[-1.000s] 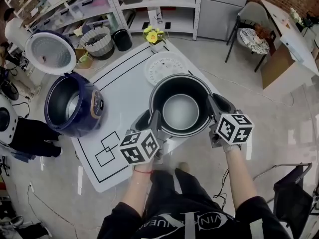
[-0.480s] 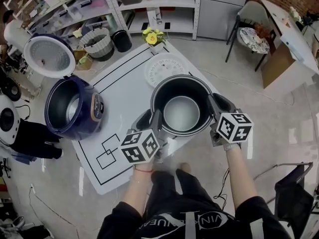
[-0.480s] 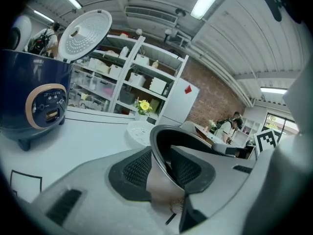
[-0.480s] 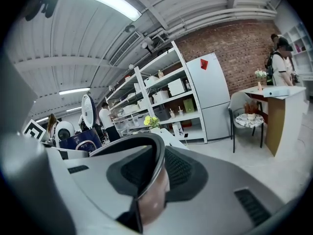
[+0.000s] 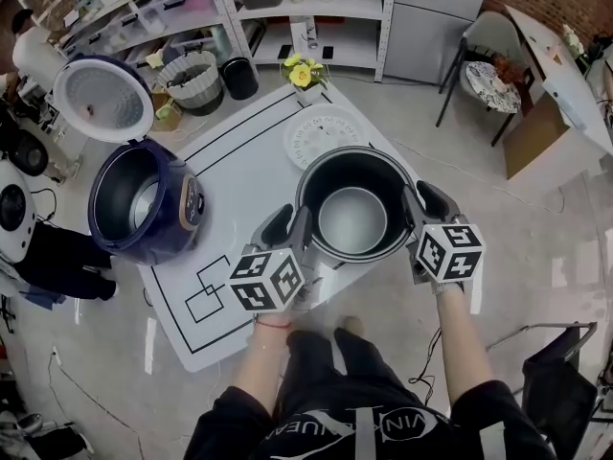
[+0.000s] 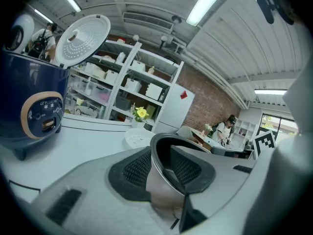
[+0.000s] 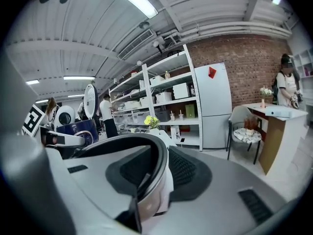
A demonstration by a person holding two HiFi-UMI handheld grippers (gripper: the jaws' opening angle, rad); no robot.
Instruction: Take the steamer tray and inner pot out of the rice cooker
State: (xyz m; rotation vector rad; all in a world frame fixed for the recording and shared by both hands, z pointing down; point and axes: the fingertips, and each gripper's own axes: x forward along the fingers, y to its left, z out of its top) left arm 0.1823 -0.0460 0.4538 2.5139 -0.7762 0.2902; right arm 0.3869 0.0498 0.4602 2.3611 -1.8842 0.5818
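- A white shelving unit point(image 5: 287, 8), crowded with bins and boxes, lines the far side.
- A white refrigerator point(image 5: 426, 12) stands just beside it, against a brick wall point(image 7: 249, 58).
- The floor point(image 5: 546, 228) is pale and glossy.
- A chair point(image 5: 488, 60) sits near a white desk point(image 5: 551, 60).
- A fluorescent tube point(image 7: 132, 0) lights the white ribbed ceiling point(image 7: 73, 28).

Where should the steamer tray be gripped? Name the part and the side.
Probably pinch the thin rim of the steamer tray from its left side: it lies flat on the table, and the inner pot crowds its near right edge.
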